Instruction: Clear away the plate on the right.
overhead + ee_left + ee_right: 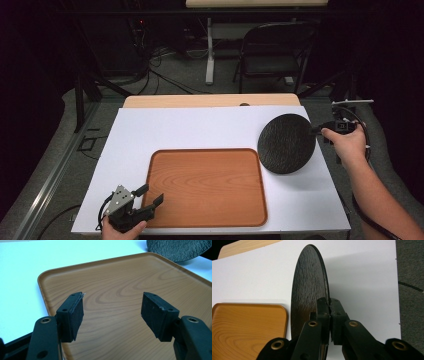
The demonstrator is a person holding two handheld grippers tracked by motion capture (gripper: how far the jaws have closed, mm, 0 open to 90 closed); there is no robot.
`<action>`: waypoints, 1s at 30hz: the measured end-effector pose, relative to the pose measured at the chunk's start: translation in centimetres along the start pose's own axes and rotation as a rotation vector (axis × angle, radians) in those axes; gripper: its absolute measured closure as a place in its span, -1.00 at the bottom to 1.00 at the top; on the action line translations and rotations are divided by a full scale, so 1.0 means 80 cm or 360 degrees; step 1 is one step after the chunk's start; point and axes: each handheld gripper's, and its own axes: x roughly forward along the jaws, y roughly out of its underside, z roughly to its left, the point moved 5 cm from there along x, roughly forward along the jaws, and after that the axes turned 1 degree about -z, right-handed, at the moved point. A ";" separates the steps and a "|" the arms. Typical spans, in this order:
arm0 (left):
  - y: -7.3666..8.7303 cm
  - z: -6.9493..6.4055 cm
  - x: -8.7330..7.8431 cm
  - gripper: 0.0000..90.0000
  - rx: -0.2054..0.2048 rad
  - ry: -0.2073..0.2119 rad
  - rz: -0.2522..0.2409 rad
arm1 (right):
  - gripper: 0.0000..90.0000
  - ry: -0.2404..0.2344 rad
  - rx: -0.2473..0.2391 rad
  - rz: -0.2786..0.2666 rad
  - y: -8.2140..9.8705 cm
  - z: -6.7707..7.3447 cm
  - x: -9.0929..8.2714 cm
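A round black textured plate (286, 143) hangs tilted above the white table's right side, just right of the wooden tray (206, 186). My right gripper (320, 129) is shut on the plate's right rim; in the right gripper view its jaws pinch the edge of the plate (309, 287) at the gripper (329, 305). My left gripper (148, 196) rests at the tray's front left corner, open. In the left gripper view its gripper (112, 307) spans bare tray (120, 282) with nothing between the pads, and the plate (178, 248) shows at the top right.
A white sheet (200, 127) covers the wooden table. The table's right edge and grey floor (410, 277) lie close beside the plate. A folding chair (272, 50) and cables stand beyond the far edge.
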 end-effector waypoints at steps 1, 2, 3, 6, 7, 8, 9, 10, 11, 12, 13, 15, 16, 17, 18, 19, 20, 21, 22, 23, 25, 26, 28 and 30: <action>0.000 0.000 0.000 -0.23 0.0000 0.0000 0.0001 | 0.95 0.0004 -0.0009 0.0003 0.000 0.001 -0.001; 0.000 0.000 0.000 -0.23 0.0000 0.0001 0.0002 | 0.95 0.0006 -0.0014 0.0007 0.000 0.001 -0.001; 0.000 0.000 0.000 -0.23 0.0001 0.0001 0.0002 | 0.95 0.0009 -0.0010 0.0004 -0.001 0.003 -0.001; 0.000 0.000 0.000 -0.23 0.0000 0.0001 0.0002 | 0.95 0.0014 -0.0022 0.0001 -0.002 0.005 -0.001; 0.000 0.000 0.000 -0.23 -0.0001 0.0000 0.0001 | 0.95 0.0014 -0.0020 -0.0001 -0.002 0.005 -0.001; 0.000 0.000 0.000 -0.23 -0.0001 0.0000 0.0001 | 0.95 0.0016 -0.0023 -0.0001 -0.003 0.006 -0.001; 0.000 0.000 0.000 -0.23 -0.0002 0.0001 0.0000 | 0.95 0.0015 -0.0021 0.0000 -0.004 0.007 -0.002; 0.000 0.000 0.000 -0.23 -0.0002 0.0001 0.0001 | 0.95 0.0016 -0.0025 -0.0004 -0.005 0.007 -0.002; 0.000 0.000 0.000 -0.23 -0.0001 0.0000 0.0001 | 0.94 0.0023 -0.0020 -0.0003 -0.005 0.007 -0.003; 0.000 0.000 0.000 -0.23 -0.0001 0.0001 0.0001 | 0.94 0.0027 -0.0021 -0.0010 -0.006 0.007 -0.004; 0.000 0.000 0.000 -0.23 -0.0002 0.0001 0.0001 | 0.94 0.0028 -0.0020 -0.0015 -0.007 0.007 -0.006; 0.000 0.000 0.000 -0.23 -0.0002 0.0001 0.0000 | 0.94 0.0028 -0.0013 -0.0045 -0.010 0.007 -0.009; 0.000 0.000 0.000 -0.23 -0.0002 0.0001 0.0000 | 0.94 0.0029 -0.0014 -0.0041 -0.011 0.007 -0.013; 0.000 0.000 0.000 -0.23 -0.0002 0.0001 -0.0001 | 0.94 0.0029 -0.0013 -0.0044 -0.011 0.007 -0.017; 0.000 0.000 0.000 -0.23 -0.0002 0.0002 0.0000 | 0.94 0.0020 -0.0009 -0.0049 -0.013 0.007 -0.020; 0.000 0.000 0.000 -0.23 -0.0002 0.0001 0.0000 | 0.94 0.0011 -0.0007 -0.0054 -0.013 0.008 -0.023; 0.000 0.000 0.000 -0.23 -0.0002 0.0001 0.0000 | 0.94 -0.0002 -0.0006 -0.0058 -0.014 0.009 -0.027; 0.000 0.000 0.000 -0.23 0.0001 0.0001 -0.0001 | 0.94 -0.0010 -0.0012 -0.0064 -0.014 0.011 -0.029; 0.000 0.000 0.000 -0.23 0.0001 0.0002 -0.0002 | 0.94 -0.0023 -0.0011 -0.0067 -0.015 0.014 -0.032; 0.000 0.000 0.000 -0.23 0.0002 0.0002 -0.0003 | 0.94 -0.0038 -0.0017 -0.0069 -0.014 0.017 -0.034; 0.000 0.000 0.000 -0.23 0.0000 0.0001 -0.0003 | 0.93 -0.0077 -0.0032 -0.0069 -0.013 0.028 -0.037; 0.000 0.000 0.000 -0.23 0.0001 0.0002 -0.0003 | 0.93 -0.0089 -0.0045 -0.0068 -0.012 0.032 -0.037; 0.000 0.000 0.000 -0.23 0.0001 0.0002 -0.0004 | 0.93 -0.0129 -0.0067 -0.0059 -0.009 0.044 -0.034; 0.000 0.000 0.000 -0.23 0.0000 0.0003 -0.0005 | 0.93 -0.0181 -0.0105 -0.0041 -0.005 0.064 -0.028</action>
